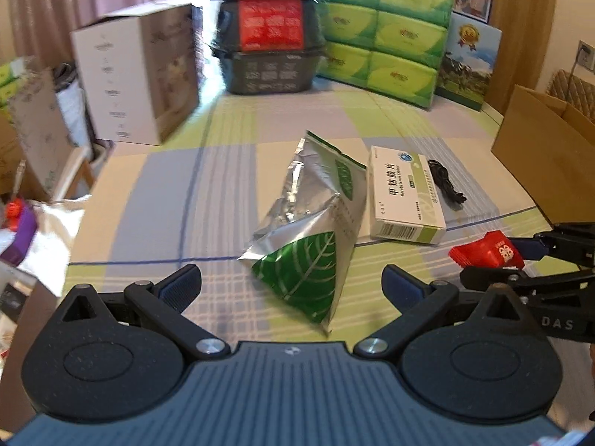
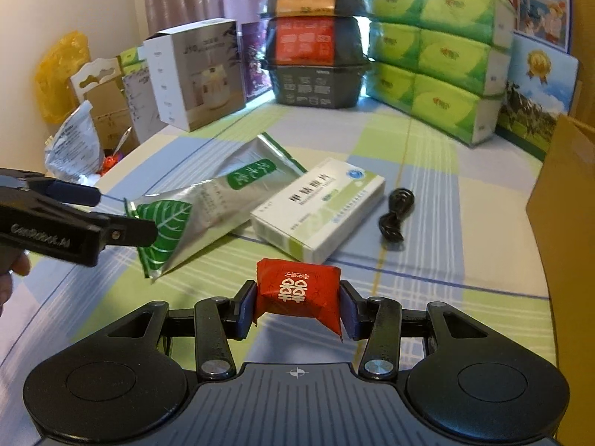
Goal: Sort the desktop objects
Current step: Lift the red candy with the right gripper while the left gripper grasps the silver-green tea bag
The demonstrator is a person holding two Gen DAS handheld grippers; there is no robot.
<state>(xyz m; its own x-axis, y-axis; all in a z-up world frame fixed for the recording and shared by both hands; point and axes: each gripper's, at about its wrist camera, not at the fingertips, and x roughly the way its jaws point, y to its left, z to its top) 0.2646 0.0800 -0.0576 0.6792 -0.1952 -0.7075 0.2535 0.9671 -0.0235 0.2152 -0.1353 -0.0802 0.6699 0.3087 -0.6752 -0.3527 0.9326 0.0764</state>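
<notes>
My right gripper (image 2: 297, 306) pinches a small red foil-wrapped candy (image 2: 297, 291), crinkly, pillow-shaped w/ white print, held just above the checked cloth tabletop (image 2: 427, 171). My left gripper (image 1: 292, 282) has fingers (image 1: 182, 282) spread wide, nothing between the pads, straddling the near corner of a silver foil pouch (image 1: 308, 223) w/ a green leaf print, creased & puffy, lying flat. Just beside it: a flat rectangular white-green cardboard medicine box (image 1: 405, 197), then a coiled black cable (image 1: 446, 184). Stacked green tissue packs (image 1: 386, 29) at the back.
</notes>
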